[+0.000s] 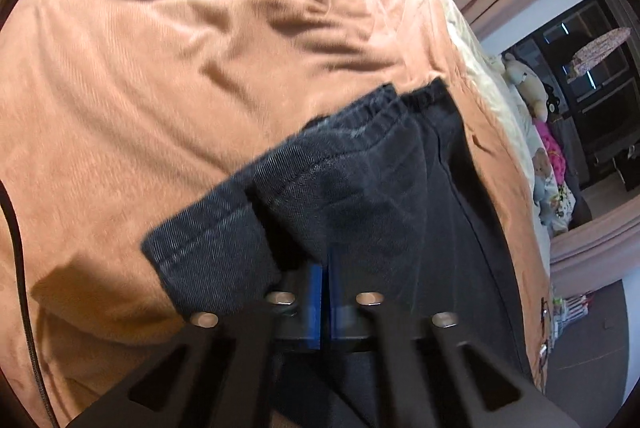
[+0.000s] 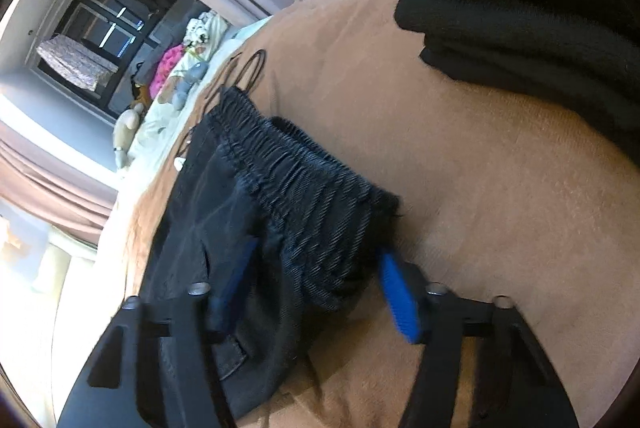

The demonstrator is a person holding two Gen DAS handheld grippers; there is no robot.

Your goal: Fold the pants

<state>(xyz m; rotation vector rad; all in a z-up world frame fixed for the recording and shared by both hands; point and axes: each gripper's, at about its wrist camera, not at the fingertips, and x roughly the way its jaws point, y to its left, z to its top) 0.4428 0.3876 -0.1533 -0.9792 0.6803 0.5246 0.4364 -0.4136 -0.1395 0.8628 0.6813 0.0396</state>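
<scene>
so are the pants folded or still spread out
Partly folded: the pants lie doubled on the bedspread, leg hems beside the waistband. How many layers, cannot tell.

The pants (image 1: 360, 188) ahead of the left gripper (image 1: 325, 268) are dark twill cloth, matt, with a fine diagonal rib, stitched hems and a faded sheen along the folds. Between the right gripper's (image 2: 316, 284) fingers their waistband (image 2: 304, 180) is gathered into tight ridges. The blanket (image 1: 160, 68) under both is tan, soft and napped like suede, creased. The pads (image 2: 396, 296) are blue and ribbed, rubbery in look; the fingers (image 1: 404, 340) behind them are matt black plastic with shiny metal pins (image 1: 370, 299). Above right of the right gripper lies a black, fuzzy knit cloth (image 2: 520, 8).
</scene>
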